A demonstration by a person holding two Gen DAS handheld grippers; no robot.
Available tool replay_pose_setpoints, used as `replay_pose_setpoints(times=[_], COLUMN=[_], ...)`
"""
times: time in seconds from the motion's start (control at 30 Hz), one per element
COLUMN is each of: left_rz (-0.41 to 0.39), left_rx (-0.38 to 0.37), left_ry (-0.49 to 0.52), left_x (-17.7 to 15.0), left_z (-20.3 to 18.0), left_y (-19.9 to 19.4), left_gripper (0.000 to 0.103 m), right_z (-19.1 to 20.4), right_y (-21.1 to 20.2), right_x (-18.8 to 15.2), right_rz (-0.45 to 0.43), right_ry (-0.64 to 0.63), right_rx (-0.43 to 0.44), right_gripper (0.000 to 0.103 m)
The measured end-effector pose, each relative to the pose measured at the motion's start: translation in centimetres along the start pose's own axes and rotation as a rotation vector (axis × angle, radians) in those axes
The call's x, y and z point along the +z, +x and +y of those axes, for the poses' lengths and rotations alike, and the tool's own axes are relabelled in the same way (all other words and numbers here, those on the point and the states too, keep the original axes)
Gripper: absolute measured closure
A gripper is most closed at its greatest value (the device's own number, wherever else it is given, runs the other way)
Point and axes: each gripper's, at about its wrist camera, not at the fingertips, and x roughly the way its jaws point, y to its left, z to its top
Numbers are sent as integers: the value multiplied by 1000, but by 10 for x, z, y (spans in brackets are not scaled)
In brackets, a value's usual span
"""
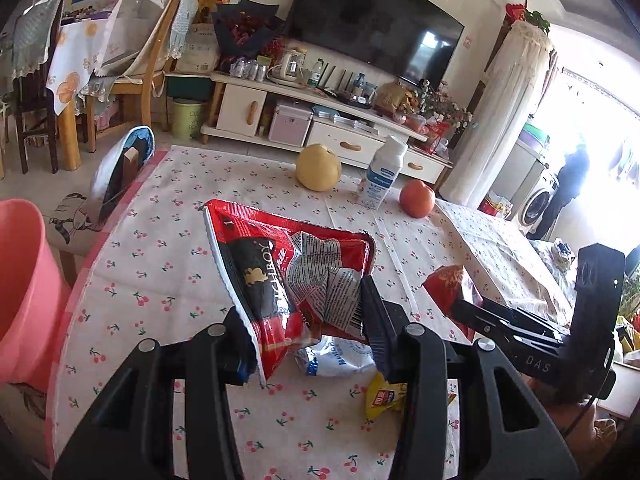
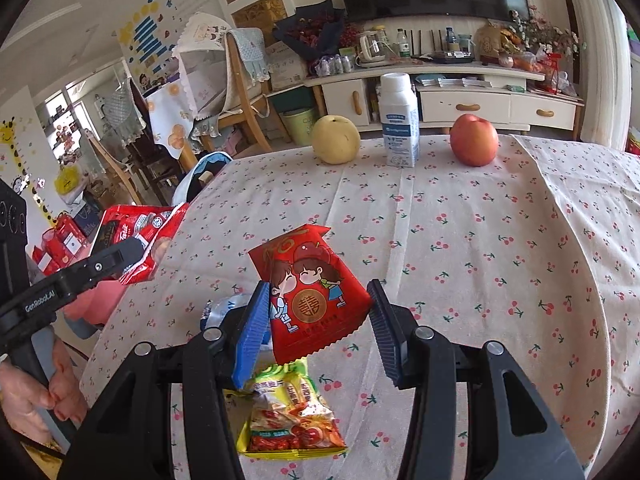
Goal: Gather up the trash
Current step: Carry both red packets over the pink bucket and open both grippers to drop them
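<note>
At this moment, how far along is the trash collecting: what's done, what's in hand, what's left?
Done: nothing shows as binned; the pink bin interior is out of sight. In hand: the left gripper clamps a red snack bag, lifted off the table; the right gripper holds a red cartoon packet. Left: a yellow wrapper and a blue-white wrapper lie on the tablecloth.

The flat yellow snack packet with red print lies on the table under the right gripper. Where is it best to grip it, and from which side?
Probably the yellow snack packet is best gripped from above at its crimped near edge. It lies flat on the cherry-print tablecloth, so only an edge gives the fingers something to pinch. The far end is hidden under the held red cartoon pouch.
</note>
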Motion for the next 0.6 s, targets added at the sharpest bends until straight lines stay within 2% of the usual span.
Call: replay_pose_setpoints(times=[0.33,0.47,0.6], left_rz=[-77,-116,-161], left_rx=[85,140,209], left_ry=[-98,-159,-268], left_x=[21,29,35], left_z=[55,86,132], left_y=[-30,-45,-63], left_gripper=[57,57,57], right_z=[72,116,167], right_y=[11,26,42], right_x=[12,16,21], right_rz=[-5,16,30], right_ry=[-52,-80,-120], right_rx=[65,124,190], right_gripper=[53,53,53])
